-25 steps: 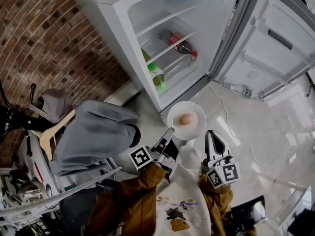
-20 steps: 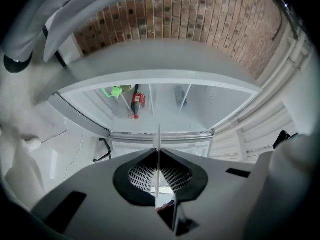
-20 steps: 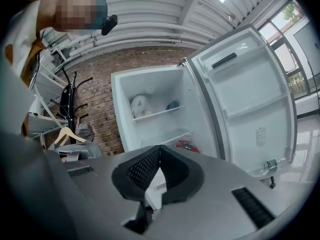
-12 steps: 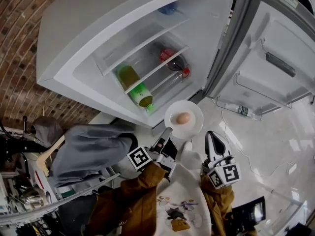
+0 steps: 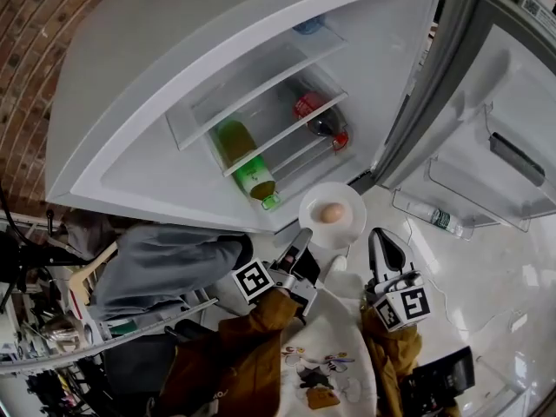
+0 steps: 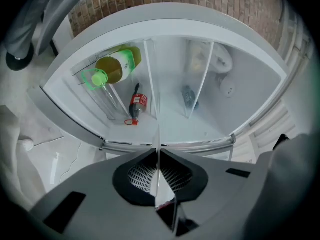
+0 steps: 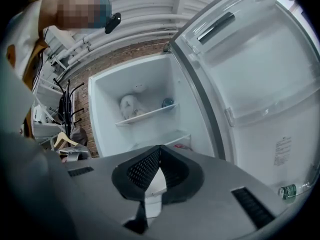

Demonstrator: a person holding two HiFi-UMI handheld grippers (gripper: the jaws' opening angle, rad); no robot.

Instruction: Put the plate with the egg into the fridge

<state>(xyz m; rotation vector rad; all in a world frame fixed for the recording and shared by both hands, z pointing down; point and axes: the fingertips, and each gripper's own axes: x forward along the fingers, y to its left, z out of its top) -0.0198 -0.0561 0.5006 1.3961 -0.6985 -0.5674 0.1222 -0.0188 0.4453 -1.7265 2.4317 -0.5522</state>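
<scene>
A white plate (image 5: pixel 346 227) carries a brown egg (image 5: pixel 331 213) and hovers just before the open fridge's (image 5: pixel 174 146) lower front edge. My left gripper (image 5: pixel 302 234) is shut on the plate's near-left rim; in the left gripper view the plate (image 6: pixel 158 134) shows as a thin white edge pinched between the pads of that gripper (image 6: pixel 159 151). My right gripper (image 5: pixel 379 234) sits just right of the plate, apart from it, jaws shut with nothing seen between them (image 7: pixel 160 149). Glass shelves (image 5: pixel 287 129) lie straight ahead.
On the shelves lie a green-capped bottle (image 5: pixel 254 178) and a red-labelled cola bottle (image 5: pixel 314 115); a blue item (image 5: pixel 306 26) sits higher. The fridge door (image 5: pixel 495 137) stands open at right. A grey garment (image 5: pixel 165 259) on a rack is at left, a small bottle (image 5: pixel 439 221) on the floor.
Both grippers and the plate with the egg have moved closer to the fridge, which now fills more of the head view. The left gripper's hold on the rim is unchanged.
</scene>
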